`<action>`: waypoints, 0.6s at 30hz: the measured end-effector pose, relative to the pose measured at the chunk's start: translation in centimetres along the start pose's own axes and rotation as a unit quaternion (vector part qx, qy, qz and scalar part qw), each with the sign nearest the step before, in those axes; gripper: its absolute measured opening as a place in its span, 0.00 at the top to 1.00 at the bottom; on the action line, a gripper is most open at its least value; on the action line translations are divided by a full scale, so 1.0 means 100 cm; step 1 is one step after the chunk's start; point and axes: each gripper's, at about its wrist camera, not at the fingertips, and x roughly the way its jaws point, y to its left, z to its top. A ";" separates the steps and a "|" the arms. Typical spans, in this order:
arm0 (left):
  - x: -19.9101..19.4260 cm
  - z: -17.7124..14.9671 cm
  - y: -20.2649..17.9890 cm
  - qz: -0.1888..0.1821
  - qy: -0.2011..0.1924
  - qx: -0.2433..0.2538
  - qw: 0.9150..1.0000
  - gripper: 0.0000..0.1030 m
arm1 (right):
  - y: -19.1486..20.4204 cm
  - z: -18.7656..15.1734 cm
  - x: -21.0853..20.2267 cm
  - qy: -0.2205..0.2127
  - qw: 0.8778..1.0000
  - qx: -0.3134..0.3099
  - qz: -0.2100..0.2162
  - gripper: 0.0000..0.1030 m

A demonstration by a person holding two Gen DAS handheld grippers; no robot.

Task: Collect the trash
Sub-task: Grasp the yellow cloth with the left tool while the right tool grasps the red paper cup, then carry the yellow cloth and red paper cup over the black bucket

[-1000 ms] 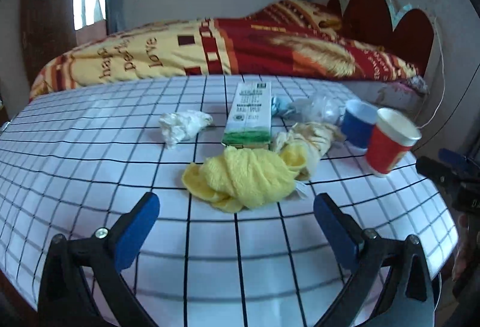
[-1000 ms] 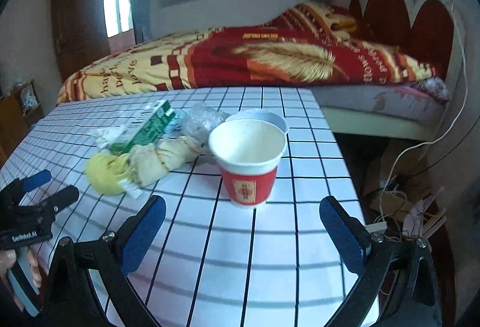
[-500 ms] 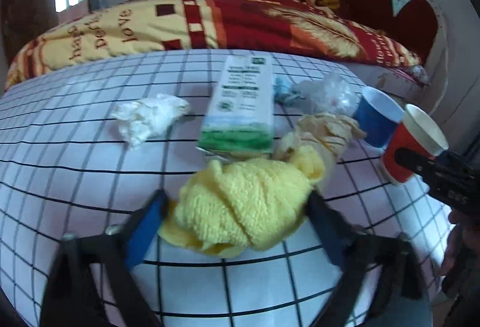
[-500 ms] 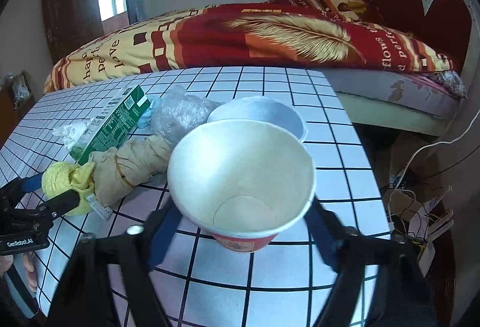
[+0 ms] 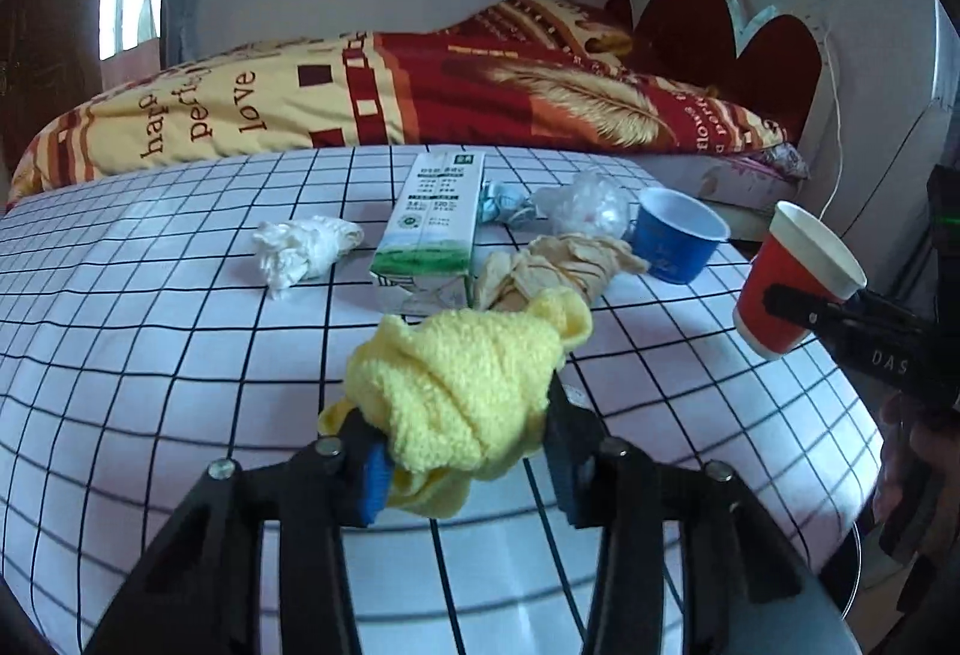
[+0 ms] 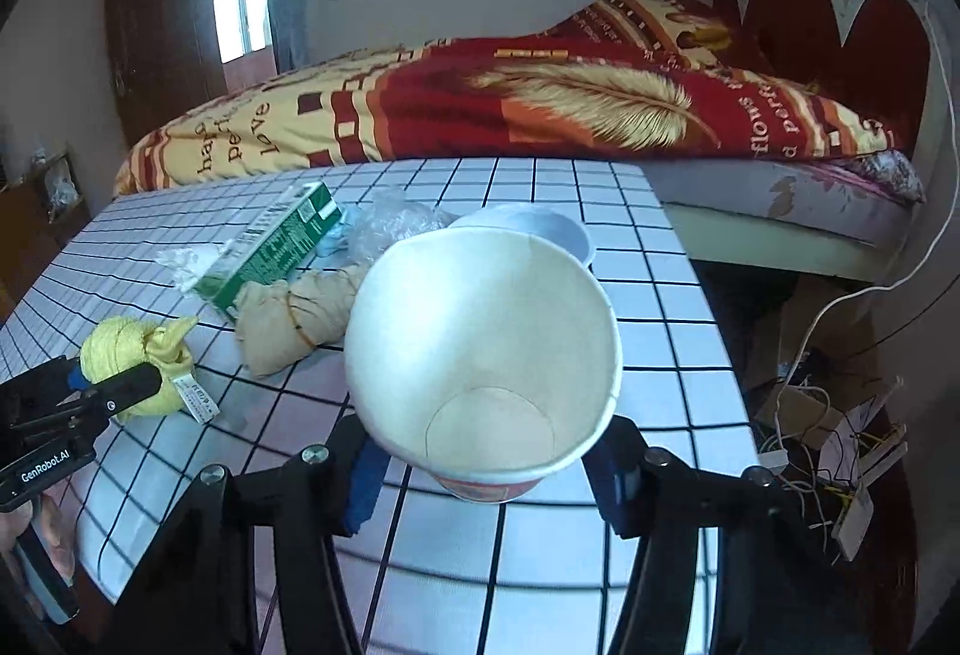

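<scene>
The job has only just begun. The left gripper (image 5: 462, 451) has just been closing, and its pads now squeeze the yellow cloth (image 5: 462, 385), which is a little way in front of the milk carton (image 5: 432, 223). The right gripper (image 6: 486, 475) has just been closing too, and it now holds the red paper cup (image 6: 480, 355), tipped so its empty inside shows, well to the right of the carton.

A lot is still on the counter (image 5: 150, 355). A white tissue wad (image 5: 303, 247) lies left of the carton. A tan cloth bundle (image 5: 558, 265) lies just to the carton's right. A blue cup (image 5: 678, 241) and a crinkly clear plastic bag (image 5: 585, 205) sit farther right. I see no bin in either view, so I cannot tell where the trash goes.

The counter's right edge is close to the red cup, with wires on the floor (image 6: 828, 415) below. The bed (image 5: 420, 102) is behind the carton. The near side looks clear for pulling back.
</scene>
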 end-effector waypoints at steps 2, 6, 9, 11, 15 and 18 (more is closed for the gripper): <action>-0.006 0.000 -0.004 -0.002 -0.006 0.003 1.000 0.58 | -0.001 -0.003 -0.014 -0.008 1.000 0.001 0.000 0.43; -0.025 -0.004 -0.019 -0.008 -0.022 0.015 1.000 0.58 | -0.005 -0.012 -0.042 -0.020 1.000 0.002 0.000 0.43; -0.037 -0.010 -0.032 -0.014 -0.031 0.024 0.999 0.58 | -0.009 -0.021 -0.062 -0.027 1.000 0.007 0.000 0.43; -0.045 -0.013 -0.042 -0.022 -0.036 0.029 0.999 0.58 | -0.011 -0.027 -0.076 -0.033 0.999 0.009 -0.002 0.43; -0.061 -0.021 -0.060 -0.040 -0.048 0.037 0.997 0.58 | -0.016 -0.039 -0.105 -0.047 0.999 0.011 -0.007 0.43; -0.069 -0.027 -0.076 -0.056 -0.053 0.044 0.996 0.58 | -0.021 -0.050 -0.125 -0.057 0.998 0.015 -0.011 0.43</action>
